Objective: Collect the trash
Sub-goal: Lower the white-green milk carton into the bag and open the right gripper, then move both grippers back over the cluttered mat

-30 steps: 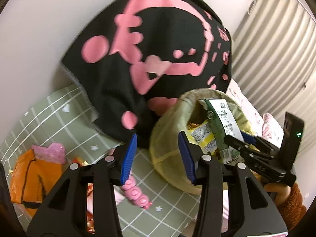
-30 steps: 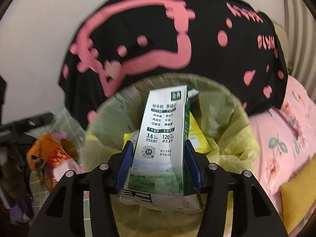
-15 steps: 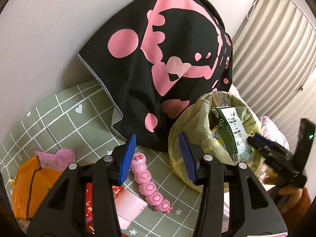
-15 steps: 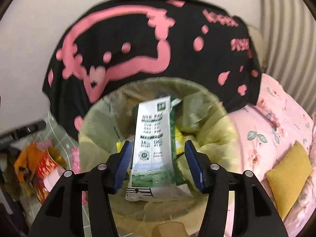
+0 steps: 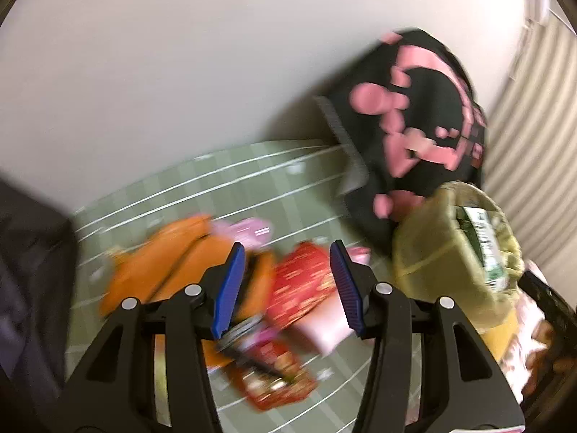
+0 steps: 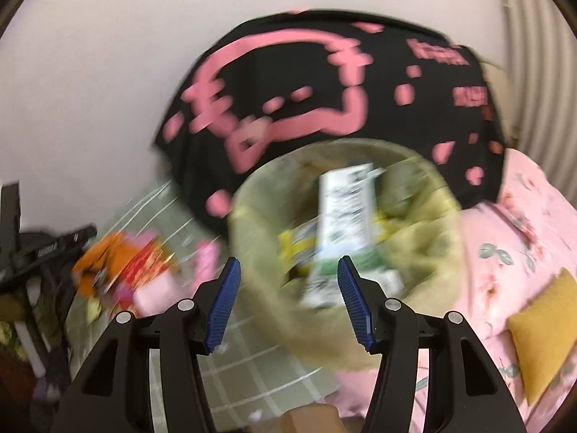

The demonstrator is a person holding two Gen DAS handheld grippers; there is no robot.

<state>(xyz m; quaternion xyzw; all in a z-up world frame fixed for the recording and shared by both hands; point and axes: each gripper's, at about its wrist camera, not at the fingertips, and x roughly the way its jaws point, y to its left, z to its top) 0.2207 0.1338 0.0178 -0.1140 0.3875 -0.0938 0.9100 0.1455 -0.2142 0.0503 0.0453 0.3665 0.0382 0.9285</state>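
Trash on the green grid-patterned mat (image 5: 252, 184) is framed by the left gripper (image 5: 286, 287), whose blue-padded jaws have just been opening and stand apart with nothing between them. Nearest lies a red printed wrapper (image 5: 276, 384), then a red-and-gold paper cup (image 5: 306, 281) on its side, then a crumpled orange plastic bag (image 5: 158, 263); all overlap, and blur hides their edges. A pinch here is judged likely to catch two items or slip off the cup's rounded wall. The right gripper (image 6: 288, 301) is wide apart and empty; the white-and-green milk carton (image 6: 342, 223) lies beyond it, in the yellow-green bag-lined bin (image 6: 259, 231). The carton stands tall and may block later drops. A black cloth with pink print (image 5: 425, 133) hangs close behind the bin.
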